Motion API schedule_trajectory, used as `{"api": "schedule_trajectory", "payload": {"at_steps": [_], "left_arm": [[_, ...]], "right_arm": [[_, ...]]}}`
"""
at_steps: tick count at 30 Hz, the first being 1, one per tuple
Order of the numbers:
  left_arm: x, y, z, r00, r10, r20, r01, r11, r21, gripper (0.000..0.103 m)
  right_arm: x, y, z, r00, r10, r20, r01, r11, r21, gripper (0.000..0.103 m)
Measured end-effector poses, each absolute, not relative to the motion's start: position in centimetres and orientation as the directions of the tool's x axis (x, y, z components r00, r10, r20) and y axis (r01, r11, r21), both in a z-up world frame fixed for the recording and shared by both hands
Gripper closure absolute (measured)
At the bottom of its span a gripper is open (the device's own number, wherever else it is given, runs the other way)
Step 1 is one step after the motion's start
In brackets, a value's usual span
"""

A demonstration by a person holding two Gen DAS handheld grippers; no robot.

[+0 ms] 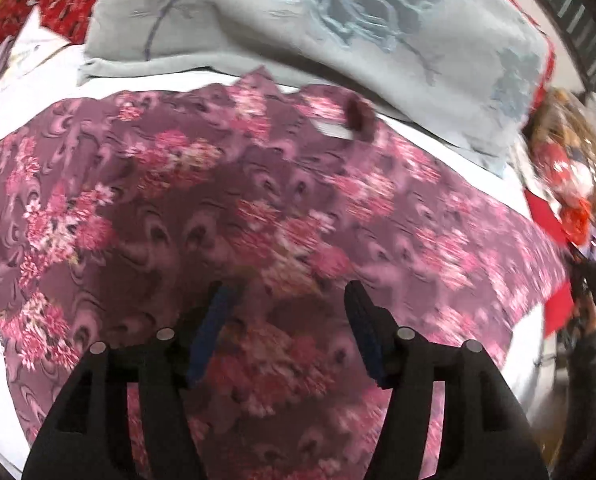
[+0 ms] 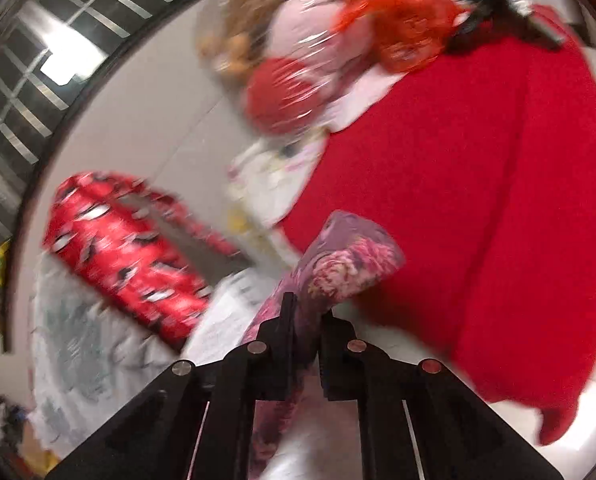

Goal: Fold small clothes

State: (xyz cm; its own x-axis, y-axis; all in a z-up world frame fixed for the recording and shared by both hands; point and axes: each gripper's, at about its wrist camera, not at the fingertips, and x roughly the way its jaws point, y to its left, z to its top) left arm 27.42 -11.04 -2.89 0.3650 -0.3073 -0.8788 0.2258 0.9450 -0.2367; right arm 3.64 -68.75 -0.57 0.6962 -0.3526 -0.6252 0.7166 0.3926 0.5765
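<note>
A mauve garment with pink flowers [image 1: 258,208] lies spread flat on a white surface [image 1: 437,136] and fills most of the left wrist view. My left gripper [image 1: 288,292] hovers over its near part, open and empty, blue pads apart. My right gripper [image 2: 307,308] is shut on a corner of the same flowered garment [image 2: 349,264] and holds it lifted, with the cloth sticking up past the fingertips. Both views are motion-blurred.
A grey pillow with a flower pattern [image 1: 317,20] lies just behind the garment. A red cloth [image 2: 477,200] covers the right side. A plastic-wrapped bundle [image 2: 317,60] and a red patterned pillow [image 2: 126,248] lie nearby. A barred window [image 2: 38,60] is at the left.
</note>
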Motion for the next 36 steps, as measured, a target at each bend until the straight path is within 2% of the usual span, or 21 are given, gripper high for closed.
{"api": "schedule_trajectory", "payload": {"at_steps": [2, 3, 5, 9, 16, 23, 36], "left_arm": [[27.7, -10.9, -3.5, 0.385, -0.283, -0.878, 0.213, 0.953, -0.214, 0.043], [27.6, -10.9, -3.4, 0.401, -0.281, -0.872, 0.218, 0.954, -0.207, 0.043], [27.7, -10.9, -3.3, 0.406, -0.287, -0.868, 0.222, 0.952, -0.21, 0.043], [27.7, -9.3, -2.4, 0.381, -0.426, -0.821, 0.217, 0.904, -0.368, 0.043], [28.5, -5.4, -1.5, 0.458, -0.421, -0.783, 0.187, 0.907, -0.378, 0.043], [29.9, -0.7, -2.9, 0.459, -0.378, -0.804, 0.082, 0.919, -0.385, 0.043], [30.5, 4.7, -3.0, 0.435, -0.495, -0.752, 0.038, 0.845, -0.534, 0.043]], "right_arm": [[3.8, -69.4, -2.0, 0.599, -0.348, -0.721, 0.795, 0.362, 0.486, 0.095], [4.1, -69.3, -2.4, 0.583, -0.342, -0.737, 0.806, 0.36, 0.47, 0.095], [4.1, -68.2, -2.4, 0.612, -0.348, -0.711, 0.786, 0.373, 0.493, 0.095], [6.5, -64.4, -0.3, 0.714, -0.282, -0.641, 0.682, 0.487, 0.546, 0.094], [13.9, -54.2, 2.1, 0.797, -0.054, -0.601, 0.477, 0.666, 0.573, 0.094], [20.0, -42.2, 1.7, 0.781, 0.155, -0.604, 0.305, 0.75, 0.587, 0.094], [25.6, -17.6, 0.8, 0.64, 0.444, -0.627, -0.041, 0.835, 0.549, 0.09]]}}
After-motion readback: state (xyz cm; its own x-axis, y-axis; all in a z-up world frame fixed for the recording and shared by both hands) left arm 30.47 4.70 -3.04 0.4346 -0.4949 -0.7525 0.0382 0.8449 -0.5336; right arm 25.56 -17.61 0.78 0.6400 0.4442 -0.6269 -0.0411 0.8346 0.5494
